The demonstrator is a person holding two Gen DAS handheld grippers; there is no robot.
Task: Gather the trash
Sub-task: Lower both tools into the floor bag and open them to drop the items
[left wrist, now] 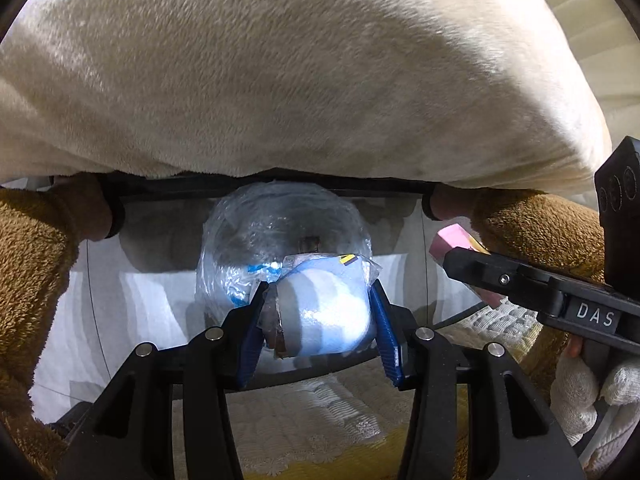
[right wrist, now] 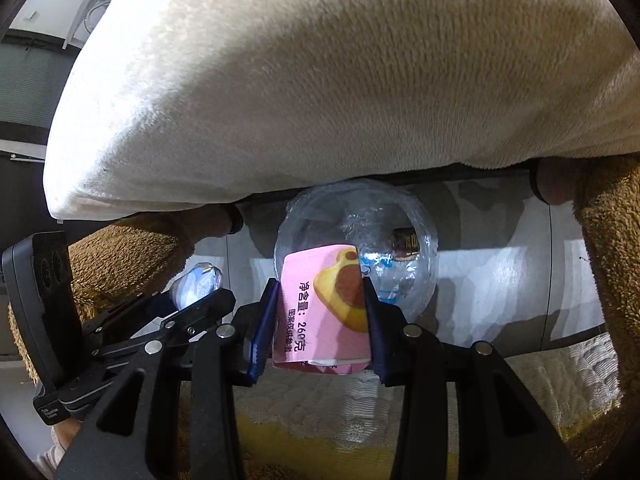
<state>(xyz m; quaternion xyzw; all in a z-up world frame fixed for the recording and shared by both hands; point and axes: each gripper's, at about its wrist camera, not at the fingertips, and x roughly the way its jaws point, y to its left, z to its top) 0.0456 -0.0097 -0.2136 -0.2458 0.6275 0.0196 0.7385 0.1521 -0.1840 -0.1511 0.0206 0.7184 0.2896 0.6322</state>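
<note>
Your left gripper point(left wrist: 318, 316) pinches a crumpled wrapper point(left wrist: 324, 308), blue and white under clear film, between its blue pads point(left wrist: 250, 344). Your right gripper point(right wrist: 320, 320) is clamped on a pink packet point(right wrist: 320, 320) printed with black characters and a yellow and brown picture; in the left view the packet's end point(left wrist: 456, 242) pokes out past the right gripper's black fingers.

Both grippers point down at a bin point(left wrist: 280, 236) lined with a clear bag, standing on pale floor beyond the quilted bedding point(right wrist: 400, 400). The wrapper and the packet hang over the bin's near rim. Inside the bin lie a scrap with blue print and a small dark piece.

A cream plush cushion point(left wrist: 300, 72) fills the upper half of both views, with brown fleece point(left wrist: 32, 260) at either side. Your right hand point(left wrist: 592, 392) wears a white knit glove.
</note>
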